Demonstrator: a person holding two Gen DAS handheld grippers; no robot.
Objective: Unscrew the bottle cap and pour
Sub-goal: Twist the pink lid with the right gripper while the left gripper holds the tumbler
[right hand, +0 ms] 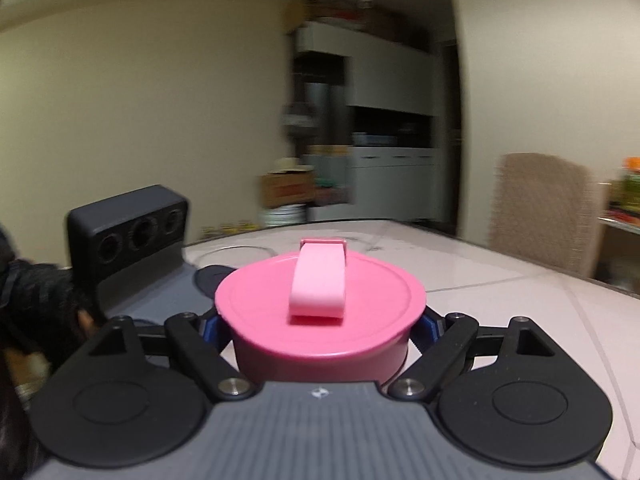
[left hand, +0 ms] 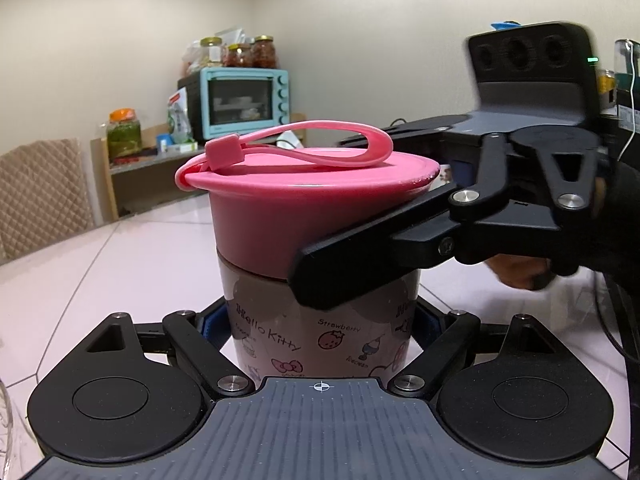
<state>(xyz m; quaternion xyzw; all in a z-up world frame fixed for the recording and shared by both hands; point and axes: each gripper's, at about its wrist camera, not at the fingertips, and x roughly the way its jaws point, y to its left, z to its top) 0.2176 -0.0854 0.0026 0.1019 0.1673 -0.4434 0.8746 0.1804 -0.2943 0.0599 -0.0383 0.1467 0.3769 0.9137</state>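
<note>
A Hello Kitty bottle with a translucent brownish body stands upright on the white table. It has a wide pink cap with a pink strap loop. My left gripper is shut on the bottle body, low down. My right gripper is shut on the pink cap from the side; one of its black fingers crosses the cap's lower edge in the left wrist view. The strap lies over the cap top. The cap sits on the bottle.
A teal toaster oven with jars on top stands on a shelf behind. A quilted chair is at the table's far left, also in the right wrist view. A glass rim shows at the bottom left.
</note>
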